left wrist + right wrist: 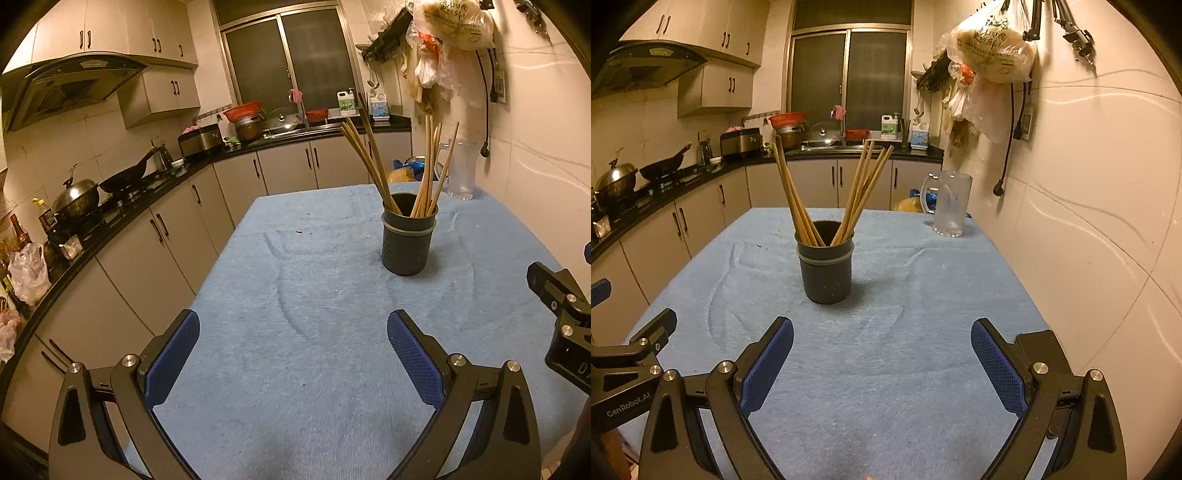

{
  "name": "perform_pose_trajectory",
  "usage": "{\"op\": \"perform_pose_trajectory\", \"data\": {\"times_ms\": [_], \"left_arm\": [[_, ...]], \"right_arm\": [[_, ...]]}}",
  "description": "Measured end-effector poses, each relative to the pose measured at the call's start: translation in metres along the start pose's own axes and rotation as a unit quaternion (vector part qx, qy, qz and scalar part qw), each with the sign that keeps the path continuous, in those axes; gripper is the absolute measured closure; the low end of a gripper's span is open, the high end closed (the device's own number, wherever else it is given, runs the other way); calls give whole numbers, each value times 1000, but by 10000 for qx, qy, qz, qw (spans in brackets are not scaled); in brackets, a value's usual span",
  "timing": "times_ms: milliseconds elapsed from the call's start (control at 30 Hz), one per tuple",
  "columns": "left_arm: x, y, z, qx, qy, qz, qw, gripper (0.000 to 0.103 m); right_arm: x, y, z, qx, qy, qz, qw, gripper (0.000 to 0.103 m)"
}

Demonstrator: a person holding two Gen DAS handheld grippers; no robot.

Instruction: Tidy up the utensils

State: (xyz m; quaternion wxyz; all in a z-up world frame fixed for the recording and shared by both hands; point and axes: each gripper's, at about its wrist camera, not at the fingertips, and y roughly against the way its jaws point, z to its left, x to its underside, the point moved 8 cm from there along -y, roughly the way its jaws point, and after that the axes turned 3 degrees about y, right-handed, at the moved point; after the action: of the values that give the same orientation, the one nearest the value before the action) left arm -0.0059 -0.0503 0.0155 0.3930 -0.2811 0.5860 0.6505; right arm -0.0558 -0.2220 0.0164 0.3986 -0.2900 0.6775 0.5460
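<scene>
A dark holder (825, 271) is standing upright on the counter (886, 369), which is lying under a light blue cloth (923, 314). This holder is serving as the landmark here. Wooden chopsticks (864, 192) are leaning inside it in two bunches, one fanning toward the stove side and one toward the tiled wall side, their tips rising well above the holder's rim.

The left hand-held gripper (293, 343) is hovering over the cloth on the near side of the holder, well apart from it, with its blue-padded fingers (173, 354) spread wide and nothing between them. The right hand-held gripper (882, 350) is also hanging on the near side of the holder, nearly straight in front of it, its jaws spread wide and gripping nothing.

Beyond the holder, near the far corner of the cloth by the wall, a clear glass mug (949, 203) is standing upright. Plastic bags (990, 55) are hanging on the wall above the mug. Far behind the holder, a sink (831, 147) is sitting below a dark window (849, 77).
</scene>
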Motion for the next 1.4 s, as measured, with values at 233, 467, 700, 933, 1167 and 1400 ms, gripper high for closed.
{"op": "perform_pose_trajectory", "data": {"times_ms": [233,467,700,933,1167,1400], "left_arm": [[-1,12,1,-6,8,-110,9999,2],[0,16,0,5,53,-136,9999,2],[1,17,1,26,75,-123,9999,2],[0,11,3,2,88,-47,9999,2],[1,4,4,-19,89,-3,10000,2],[2,-2,2,-16,84,60,9999,2]], "right_arm": [[-1,16,-7,62,-103,-124,9999,3],[1,20,-6,54,-110,-79,9999,3],[1,20,-5,57,-92,-58,9999,3],[6,13,-2,4,-62,45,10000,3],[7,4,-1,-35,-82,126,9999,3],[8,-3,-1,-68,-91,218,9997,3]]}}
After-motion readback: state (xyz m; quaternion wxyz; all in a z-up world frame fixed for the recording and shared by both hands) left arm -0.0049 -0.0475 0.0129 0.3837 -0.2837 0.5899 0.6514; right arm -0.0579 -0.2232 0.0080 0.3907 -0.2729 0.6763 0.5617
